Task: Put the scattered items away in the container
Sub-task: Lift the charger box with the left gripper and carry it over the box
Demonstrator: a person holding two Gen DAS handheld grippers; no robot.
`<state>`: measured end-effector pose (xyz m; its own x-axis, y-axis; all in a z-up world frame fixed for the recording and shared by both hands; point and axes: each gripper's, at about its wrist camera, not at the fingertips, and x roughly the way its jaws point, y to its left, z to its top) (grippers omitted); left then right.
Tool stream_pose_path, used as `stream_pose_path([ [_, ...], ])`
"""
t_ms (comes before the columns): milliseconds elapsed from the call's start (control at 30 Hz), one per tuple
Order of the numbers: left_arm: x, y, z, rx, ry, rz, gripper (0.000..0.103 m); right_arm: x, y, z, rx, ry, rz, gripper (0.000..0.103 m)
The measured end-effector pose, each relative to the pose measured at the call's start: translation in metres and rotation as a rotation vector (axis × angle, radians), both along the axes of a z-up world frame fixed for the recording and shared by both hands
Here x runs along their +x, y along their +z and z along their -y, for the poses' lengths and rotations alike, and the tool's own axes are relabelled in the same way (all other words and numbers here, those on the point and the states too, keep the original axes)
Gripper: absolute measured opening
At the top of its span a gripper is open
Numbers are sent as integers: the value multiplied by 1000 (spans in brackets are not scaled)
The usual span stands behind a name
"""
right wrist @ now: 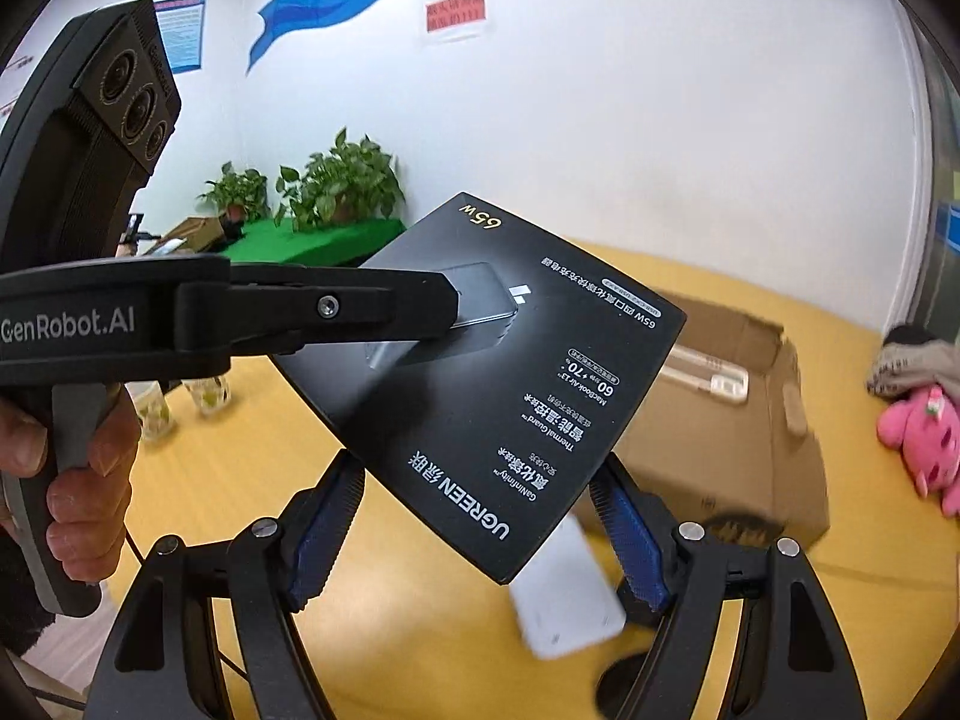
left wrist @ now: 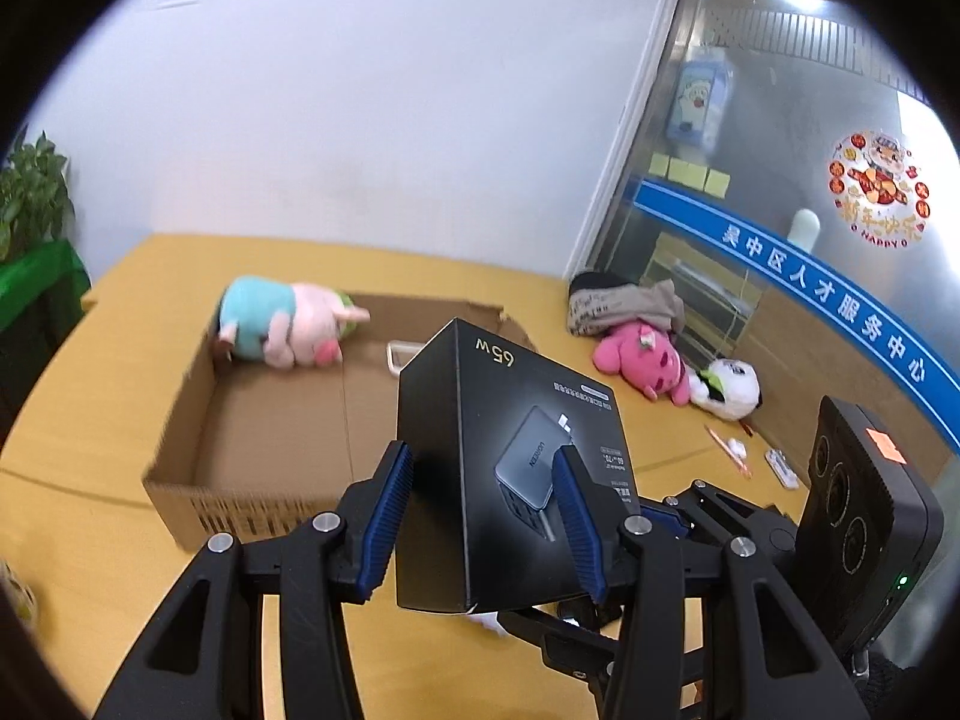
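Note:
Both my grippers hold one black charger box, lifted above the yellow table. My left gripper is shut on its narrow sides, blue pads pressing. In the right wrist view the same black box sits tilted between the pads of my right gripper, which is shut on its wide edges. A finger of the left gripper clamps it from the left there. Beyond stands an open cardboard box with a pink-and-teal pig plush and a white item inside.
A pink plush, a white plush, a crumpled cloth and small pens lie right of the cardboard box. A blurred white object lies below the held box. Glasses and potted plants stand at the left.

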<state>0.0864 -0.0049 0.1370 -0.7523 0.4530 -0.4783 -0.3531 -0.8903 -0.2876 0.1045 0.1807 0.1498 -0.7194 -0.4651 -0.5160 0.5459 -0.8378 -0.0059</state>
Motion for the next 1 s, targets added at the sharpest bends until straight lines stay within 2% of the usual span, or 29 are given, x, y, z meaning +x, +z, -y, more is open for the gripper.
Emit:
stream_pose_path([
  [600, -52, 63, 16, -22, 60, -140, 47, -78, 70, 24, 18, 71, -101, 81],
  [833, -90, 65, 31, -19, 78, -133, 47, -119, 80, 39, 34, 88, -102, 81],
  [1000, -122, 56, 44, -21, 105, -104, 47, -157, 75, 54, 43, 106, -61, 81],
])
